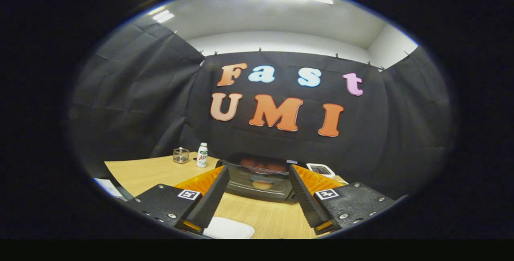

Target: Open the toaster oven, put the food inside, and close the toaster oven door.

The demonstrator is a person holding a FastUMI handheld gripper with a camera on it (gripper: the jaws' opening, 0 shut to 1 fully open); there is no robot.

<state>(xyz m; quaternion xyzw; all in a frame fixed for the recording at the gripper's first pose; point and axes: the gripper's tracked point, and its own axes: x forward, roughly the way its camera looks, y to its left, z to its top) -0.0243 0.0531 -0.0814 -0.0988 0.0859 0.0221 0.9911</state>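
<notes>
Jaws (259, 172) spread wide, gripping nothing, held above tabletop (152, 172). Toaster oven (259, 182) sat just ahead between them, food (262, 185) visible inside. Bottle (202, 155) and glass (181, 155) beyond, leftward.

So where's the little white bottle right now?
In the gripper view, the white bottle stands upright on the wooden table, beyond the open gripper, between the small glass cup and the toaster oven.
</notes>
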